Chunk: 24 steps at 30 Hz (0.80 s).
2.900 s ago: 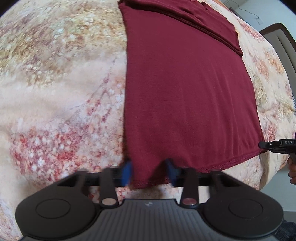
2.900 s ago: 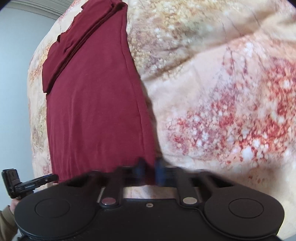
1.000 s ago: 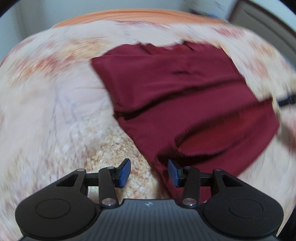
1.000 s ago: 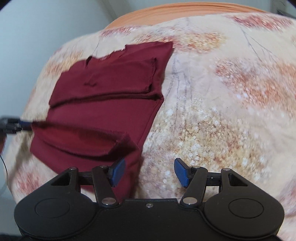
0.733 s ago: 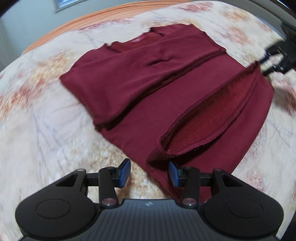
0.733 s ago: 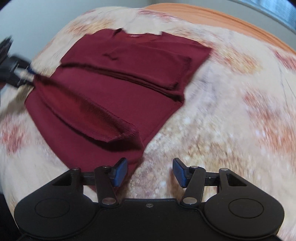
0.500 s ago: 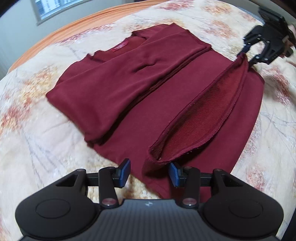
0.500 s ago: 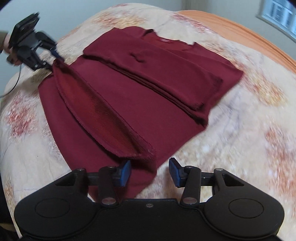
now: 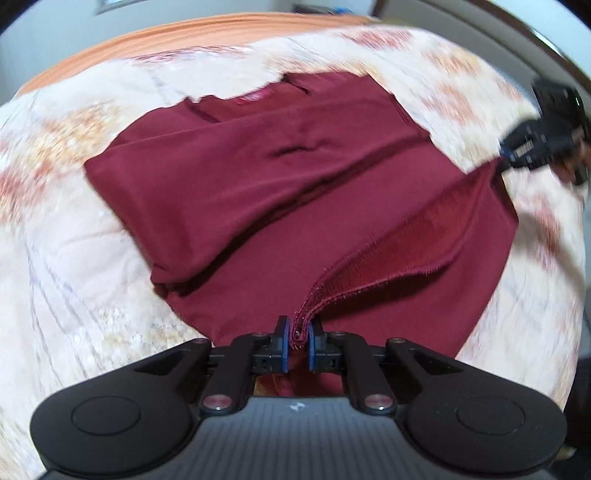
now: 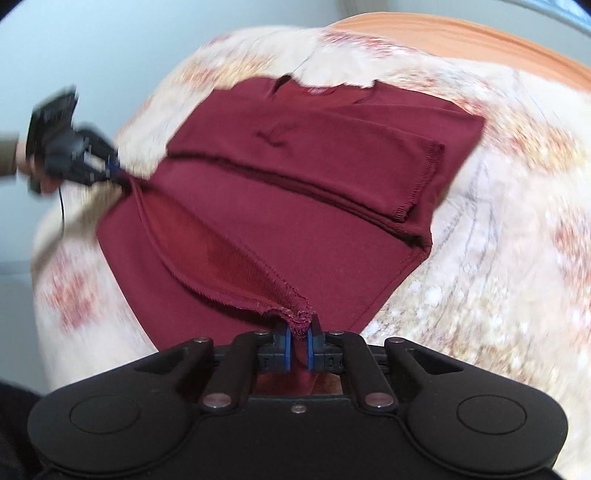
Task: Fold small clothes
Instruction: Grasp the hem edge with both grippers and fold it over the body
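Observation:
A maroon sweatshirt (image 9: 258, 192) lies on the floral bedspread (image 9: 74, 258), its sleeves folded across the chest. The bottom hem (image 9: 369, 273) is raised off the body and shows its fleecy inside. My left gripper (image 9: 297, 334) is closing, its blue pads pressing one corner of that hem. In the right wrist view the sweatshirt (image 10: 314, 184) runs away from my right gripper (image 10: 300, 332), whose jaws are closing with the other hem corner pinched between them. Each gripper shows in the other's view at the hem's far end: right gripper (image 9: 504, 155), left gripper (image 10: 114, 171).
The bedspread (image 10: 498, 258) stretches wide around the garment on all sides. An orange sheet edge (image 9: 147, 33) borders the far side of the bed, with a pale wall (image 10: 110, 44) behind. A hand and sleeve (image 10: 14, 158) hold the left gripper.
Both grippers had open jaws beside the loose hem; now each has closed onto a hem corner. The hem is pulled straighter between them and lifted a little.

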Motion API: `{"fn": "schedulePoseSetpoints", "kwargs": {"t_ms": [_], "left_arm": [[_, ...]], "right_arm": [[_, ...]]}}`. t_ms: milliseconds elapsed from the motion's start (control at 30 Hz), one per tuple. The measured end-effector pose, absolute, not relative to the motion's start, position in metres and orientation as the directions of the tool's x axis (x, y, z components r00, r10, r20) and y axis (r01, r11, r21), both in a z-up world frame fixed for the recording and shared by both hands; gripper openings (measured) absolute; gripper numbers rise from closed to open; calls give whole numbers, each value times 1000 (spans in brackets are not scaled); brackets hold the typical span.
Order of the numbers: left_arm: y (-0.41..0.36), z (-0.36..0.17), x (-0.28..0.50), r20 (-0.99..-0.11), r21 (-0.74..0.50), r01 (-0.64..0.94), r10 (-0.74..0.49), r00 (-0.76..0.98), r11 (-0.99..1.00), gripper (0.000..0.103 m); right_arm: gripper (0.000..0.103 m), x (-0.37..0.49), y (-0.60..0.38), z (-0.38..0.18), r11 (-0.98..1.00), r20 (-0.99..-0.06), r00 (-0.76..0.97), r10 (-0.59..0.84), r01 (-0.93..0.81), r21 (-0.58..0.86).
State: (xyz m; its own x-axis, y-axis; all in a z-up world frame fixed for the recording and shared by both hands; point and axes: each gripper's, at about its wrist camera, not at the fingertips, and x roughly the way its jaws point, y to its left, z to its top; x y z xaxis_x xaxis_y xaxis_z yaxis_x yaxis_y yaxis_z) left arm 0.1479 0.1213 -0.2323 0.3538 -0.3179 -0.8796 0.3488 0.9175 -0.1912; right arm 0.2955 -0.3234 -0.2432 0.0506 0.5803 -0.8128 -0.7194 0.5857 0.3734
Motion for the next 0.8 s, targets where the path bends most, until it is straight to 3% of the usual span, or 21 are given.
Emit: {"fn": "schedulePoseSetpoints", "kwargs": {"t_ms": [233,800], "left_arm": [[128,-233,146,-869,-229,261,-317,379,938,10],[129,-217,128,-851,-252,174,-304,429,952,10]], "right_arm": [[6,293,-329,-244,643,-783,81,617,-625,442],[6,280,-332,-231,666,-756,124,642,-579,471]]}}
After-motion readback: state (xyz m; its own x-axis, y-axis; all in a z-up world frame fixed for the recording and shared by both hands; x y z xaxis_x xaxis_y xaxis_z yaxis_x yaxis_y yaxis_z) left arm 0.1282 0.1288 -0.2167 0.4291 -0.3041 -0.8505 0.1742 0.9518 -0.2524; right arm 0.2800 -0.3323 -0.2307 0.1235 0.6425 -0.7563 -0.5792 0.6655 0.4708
